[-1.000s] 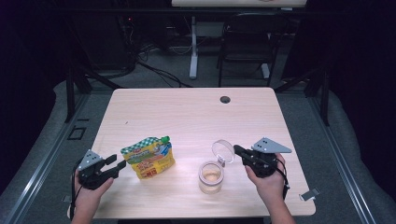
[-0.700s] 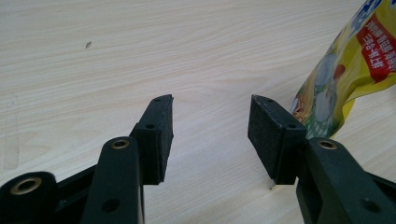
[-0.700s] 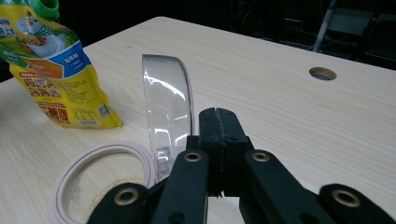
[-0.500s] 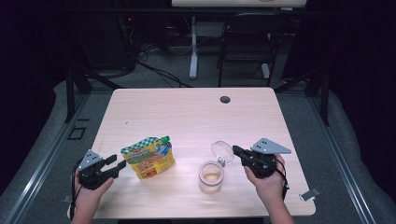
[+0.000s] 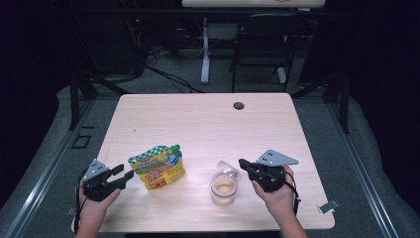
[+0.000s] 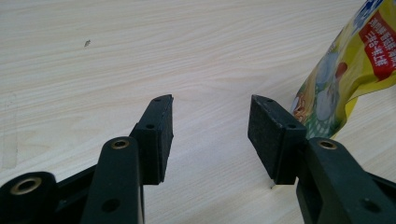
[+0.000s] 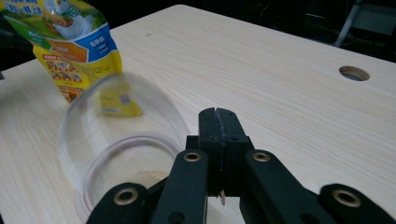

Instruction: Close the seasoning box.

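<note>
Pale wood-grain table [image 5: 208,124], smooth, with a round cable hole [image 5: 238,105] upper centre. Glossy yellow pouch [image 5: 157,167] with a green cap lies lower left, crinkled. Clear plastic jar [image 5: 224,187] stands lower centre, its see-through lid [image 5: 226,167] tipped at the rim. Left gripper [image 5: 124,174] spread wide, empty, just beside the pouch. Right gripper [image 5: 242,163] clenched on nothing, beside the lid.

right gripper [image 5: 243,163] edged slightly left, nearer clear jar [image 5: 224,185]
</note>
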### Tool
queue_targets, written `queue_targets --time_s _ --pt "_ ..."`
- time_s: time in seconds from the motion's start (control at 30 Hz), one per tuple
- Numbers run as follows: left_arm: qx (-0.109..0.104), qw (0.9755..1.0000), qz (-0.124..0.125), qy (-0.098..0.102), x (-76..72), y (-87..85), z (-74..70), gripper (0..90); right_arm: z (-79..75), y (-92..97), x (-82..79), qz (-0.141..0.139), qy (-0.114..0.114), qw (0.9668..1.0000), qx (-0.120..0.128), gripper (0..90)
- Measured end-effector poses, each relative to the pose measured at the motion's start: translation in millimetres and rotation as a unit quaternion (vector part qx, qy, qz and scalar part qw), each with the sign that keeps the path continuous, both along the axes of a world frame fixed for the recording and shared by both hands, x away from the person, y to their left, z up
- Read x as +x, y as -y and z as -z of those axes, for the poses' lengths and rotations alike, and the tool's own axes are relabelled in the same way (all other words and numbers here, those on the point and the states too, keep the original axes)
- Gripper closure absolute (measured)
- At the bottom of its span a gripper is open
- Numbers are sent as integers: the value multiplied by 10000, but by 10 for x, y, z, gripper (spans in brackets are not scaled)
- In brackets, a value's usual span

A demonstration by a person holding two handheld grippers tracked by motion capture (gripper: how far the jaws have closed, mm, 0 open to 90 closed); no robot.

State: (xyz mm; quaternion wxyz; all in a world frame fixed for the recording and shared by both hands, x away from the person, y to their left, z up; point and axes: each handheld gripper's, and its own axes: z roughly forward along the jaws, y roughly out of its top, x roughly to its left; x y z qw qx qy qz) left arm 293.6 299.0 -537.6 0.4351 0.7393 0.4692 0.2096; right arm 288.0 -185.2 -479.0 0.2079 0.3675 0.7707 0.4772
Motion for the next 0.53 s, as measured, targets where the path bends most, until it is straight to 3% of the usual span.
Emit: queue_targets --time_s 0.17,0.33,0.53 --pt "-17 10000 -37 20 -2 -5 0 503 60 -59 10 -88 -30 9999 -107 872" --pt "-15 10000 -55 15 1 -19 3 495 102 -17 44 38 -43 10000 -68 707" --pt "-1 10000 -95 17 10 -33 9 489 163 44 84 230 -23 9997 -34 606"
